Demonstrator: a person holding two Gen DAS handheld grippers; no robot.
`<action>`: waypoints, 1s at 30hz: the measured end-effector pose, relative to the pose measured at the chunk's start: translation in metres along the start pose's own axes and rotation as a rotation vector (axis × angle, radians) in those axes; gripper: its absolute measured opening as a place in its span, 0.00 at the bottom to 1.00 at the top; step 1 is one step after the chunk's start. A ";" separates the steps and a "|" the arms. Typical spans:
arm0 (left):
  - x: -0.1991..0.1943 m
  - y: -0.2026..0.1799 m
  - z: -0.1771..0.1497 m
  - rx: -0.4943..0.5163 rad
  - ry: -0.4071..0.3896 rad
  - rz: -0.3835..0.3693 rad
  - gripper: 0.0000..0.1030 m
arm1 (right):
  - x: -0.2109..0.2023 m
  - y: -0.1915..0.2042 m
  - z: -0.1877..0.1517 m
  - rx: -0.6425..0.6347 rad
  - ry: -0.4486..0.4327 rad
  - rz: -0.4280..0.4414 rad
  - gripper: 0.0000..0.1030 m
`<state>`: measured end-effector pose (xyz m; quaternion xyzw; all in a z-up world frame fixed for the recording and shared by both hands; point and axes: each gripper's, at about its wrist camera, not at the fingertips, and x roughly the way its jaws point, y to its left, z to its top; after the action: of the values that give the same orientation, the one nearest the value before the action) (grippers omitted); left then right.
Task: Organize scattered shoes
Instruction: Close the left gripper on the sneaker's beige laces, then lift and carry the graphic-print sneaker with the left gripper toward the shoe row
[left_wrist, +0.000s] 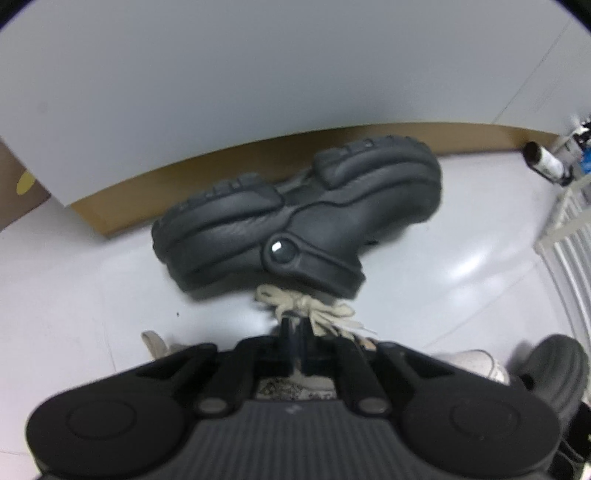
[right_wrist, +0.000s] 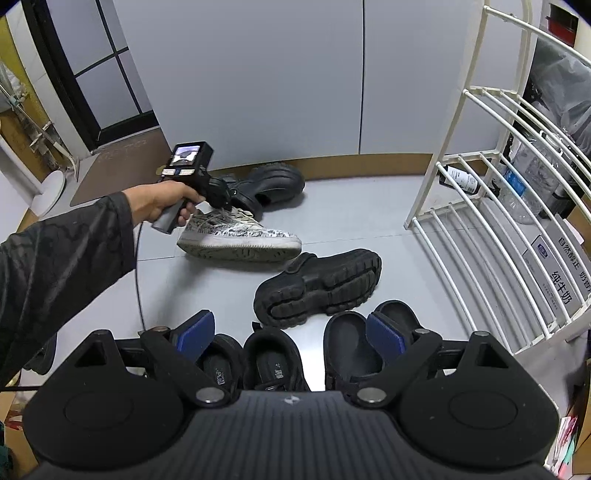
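Note:
In the left wrist view my left gripper (left_wrist: 295, 322) points steeply down, its jaws shut on the beige laces (left_wrist: 325, 314) of a grey-and-white patterned sneaker (left_wrist: 476, 363), most of which is hidden under the gripper body. Just beyond lies a black chunky clog (left_wrist: 295, 221) on its side by the wall. The right wrist view shows a hand holding the left gripper (right_wrist: 224, 206) over the sneaker (right_wrist: 236, 238), which sits tilted on the floor. My right gripper (right_wrist: 291, 332) hangs open above several black shoes (right_wrist: 266, 363), its blue pads (right_wrist: 195, 330) wide apart and touching nothing.
A second black clog (right_wrist: 321, 286) lies sole-up in mid floor and its mate (right_wrist: 269, 182) rests against the skirting. A white wire shoe rack (right_wrist: 476, 221) stands at the right with bottles and a carton behind. A grey cabinet wall (right_wrist: 258, 74) closes the back.

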<state>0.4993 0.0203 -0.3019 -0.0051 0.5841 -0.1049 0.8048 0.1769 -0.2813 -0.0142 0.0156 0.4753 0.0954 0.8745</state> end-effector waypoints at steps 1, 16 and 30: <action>-0.003 0.002 -0.001 -0.001 0.000 -0.009 0.02 | -0.001 0.001 0.000 -0.003 -0.004 -0.001 0.90; -0.060 -0.001 -0.037 -0.023 0.034 -0.036 0.19 | -0.019 0.010 0.000 0.017 -0.061 0.001 0.90; -0.088 -0.016 -0.072 -0.081 0.020 -0.031 0.53 | -0.012 0.014 -0.006 -0.007 -0.057 -0.033 0.90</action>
<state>0.4030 0.0286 -0.2402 -0.0458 0.5959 -0.0938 0.7963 0.1635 -0.2704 -0.0062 0.0072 0.4502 0.0823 0.8891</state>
